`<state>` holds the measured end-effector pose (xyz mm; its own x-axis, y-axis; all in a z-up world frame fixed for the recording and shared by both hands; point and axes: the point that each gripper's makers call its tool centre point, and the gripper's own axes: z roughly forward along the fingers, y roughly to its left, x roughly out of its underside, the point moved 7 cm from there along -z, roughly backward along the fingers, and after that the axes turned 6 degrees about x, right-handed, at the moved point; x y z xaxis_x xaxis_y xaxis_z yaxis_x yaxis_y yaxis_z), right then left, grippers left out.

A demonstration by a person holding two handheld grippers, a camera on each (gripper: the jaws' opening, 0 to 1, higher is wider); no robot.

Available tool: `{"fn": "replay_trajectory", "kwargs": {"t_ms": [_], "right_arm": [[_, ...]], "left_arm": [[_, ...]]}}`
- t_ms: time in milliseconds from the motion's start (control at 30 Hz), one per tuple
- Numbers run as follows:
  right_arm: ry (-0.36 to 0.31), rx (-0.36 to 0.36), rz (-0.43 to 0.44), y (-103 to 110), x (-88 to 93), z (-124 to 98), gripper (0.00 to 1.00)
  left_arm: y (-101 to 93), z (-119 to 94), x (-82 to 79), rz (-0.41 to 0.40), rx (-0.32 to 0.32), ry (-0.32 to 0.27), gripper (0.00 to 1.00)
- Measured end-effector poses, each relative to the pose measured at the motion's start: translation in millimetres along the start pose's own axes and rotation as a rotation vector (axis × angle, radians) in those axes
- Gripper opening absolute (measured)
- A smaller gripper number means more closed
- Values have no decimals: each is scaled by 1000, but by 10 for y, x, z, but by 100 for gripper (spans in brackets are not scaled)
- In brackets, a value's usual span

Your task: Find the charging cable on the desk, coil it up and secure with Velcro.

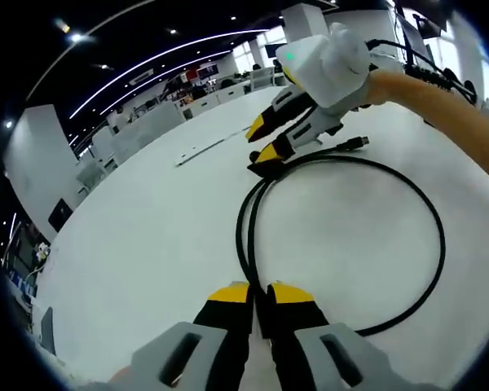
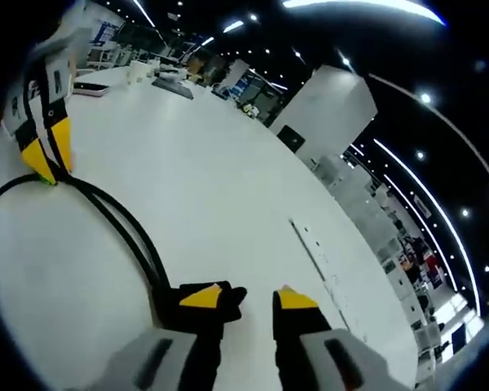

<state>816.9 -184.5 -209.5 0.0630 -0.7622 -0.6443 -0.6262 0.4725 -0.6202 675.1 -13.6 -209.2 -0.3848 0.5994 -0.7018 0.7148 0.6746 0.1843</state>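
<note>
The black charging cable lay looped on the white desk, pinched by the shut left gripper, while the right gripper stood narrowly apart beside it, so the coil needed steady tension.

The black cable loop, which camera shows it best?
The left gripper view: the whole black cable lies as a round loop on the white desk, its plug end visible too. The right gripper view shows just two strands running between both tongs.
</note>
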Motion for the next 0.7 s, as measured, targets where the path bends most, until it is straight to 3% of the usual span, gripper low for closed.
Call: {"fn": "replay_trajectory", "kwargs": {"t_ms": [267,600,667,700], "right_arm": [[8,47,-5,-27,11,62,22],[11,59,74,-38,44,70,21],[17,68,119,-16,51,80,17],[21,69,182,12,57,85,15]], "left_arm": [[0,3,-2,-2,0,-2,8],[18,3,-6,-5,0,-4,8],[17,2,-4,-7,1,-5,8],[16,2,-3,-9,2,-7,8]]}}
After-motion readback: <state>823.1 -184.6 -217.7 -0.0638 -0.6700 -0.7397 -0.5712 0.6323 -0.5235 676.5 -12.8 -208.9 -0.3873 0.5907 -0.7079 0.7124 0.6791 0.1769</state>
